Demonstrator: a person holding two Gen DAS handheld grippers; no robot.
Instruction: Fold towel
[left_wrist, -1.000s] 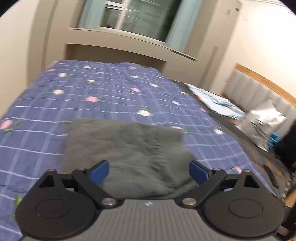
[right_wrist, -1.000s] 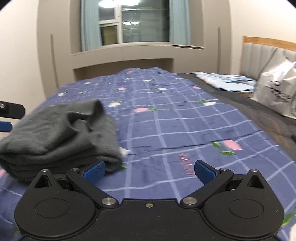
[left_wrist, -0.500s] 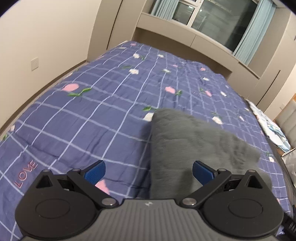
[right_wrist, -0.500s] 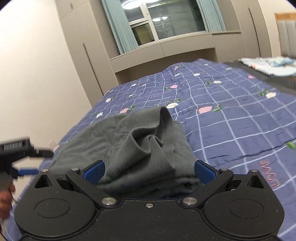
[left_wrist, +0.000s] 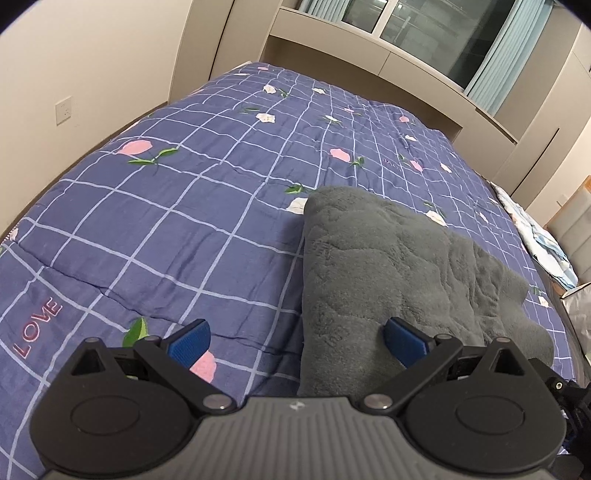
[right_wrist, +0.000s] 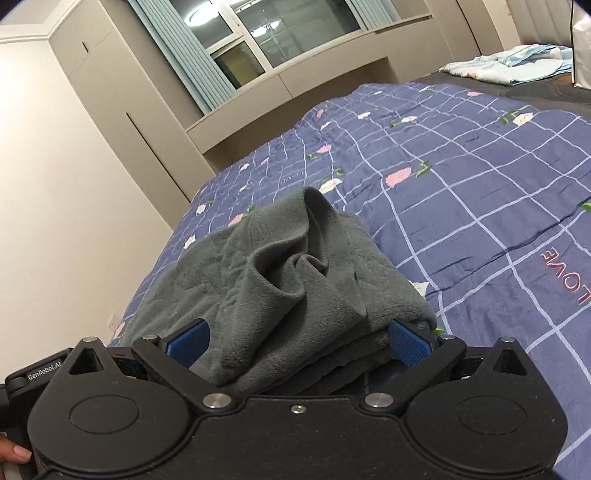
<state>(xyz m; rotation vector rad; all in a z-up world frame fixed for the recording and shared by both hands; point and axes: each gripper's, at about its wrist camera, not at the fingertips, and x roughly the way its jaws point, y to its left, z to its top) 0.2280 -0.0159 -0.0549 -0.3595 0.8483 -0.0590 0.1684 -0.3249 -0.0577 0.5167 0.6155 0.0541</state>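
The gray towel (left_wrist: 399, 280) lies bunched up near the bed's (left_wrist: 155, 229) side edge. The left gripper (left_wrist: 297, 338) and the right gripper (right_wrist: 297, 336) are both spread wide, holding nothing, probably getting ready to grab it.

The towel (left_wrist: 399, 266) is thick grey cloth with a soft, fuzzy, matt nap, creased into rumpled folds. Beneath it the quilt (left_wrist: 177, 229) is thin woven cotton, matt and lightly wrinkled, with stitched letters. Both grippers, left gripper (left_wrist: 297, 339) and right gripper (right_wrist: 298, 338), look like matt black plastic with shiny metal rivets and ribbed blue pads (right_wrist: 408, 341).
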